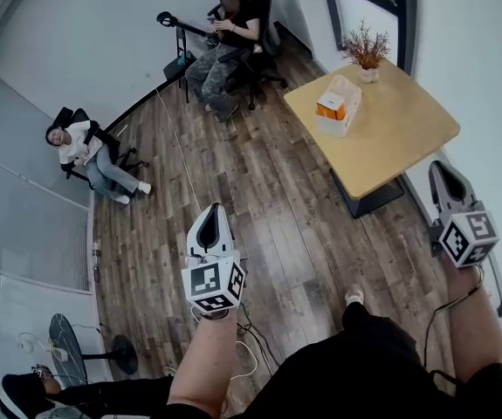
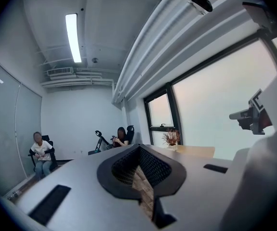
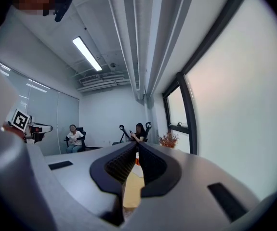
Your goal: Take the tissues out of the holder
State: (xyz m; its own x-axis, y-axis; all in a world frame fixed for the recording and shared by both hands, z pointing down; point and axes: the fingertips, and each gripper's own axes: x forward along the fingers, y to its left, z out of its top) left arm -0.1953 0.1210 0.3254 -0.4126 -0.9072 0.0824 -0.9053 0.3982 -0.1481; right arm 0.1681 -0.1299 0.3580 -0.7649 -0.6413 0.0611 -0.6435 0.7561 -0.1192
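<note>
Approach step, grab not begun. Left tool [image 1: 216, 208] & right tool [image 1: 440, 166] both closed, empty. Holder [image 1: 339, 105] sits by surface's [image 1: 403, 133] far-left edge, well apart. Next: get close, open one tool.

A white tissue holder [image 1: 347, 101] holding an orange tissue pack [image 1: 330, 107] sits on the wooden table [image 1: 408, 138].

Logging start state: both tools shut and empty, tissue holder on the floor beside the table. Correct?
One error: the tissue holder is not on the floor. It stands on the table, near the dried plant, as the head view shows. The rest holds: the left tool and the right tool are shut and empty.
</note>
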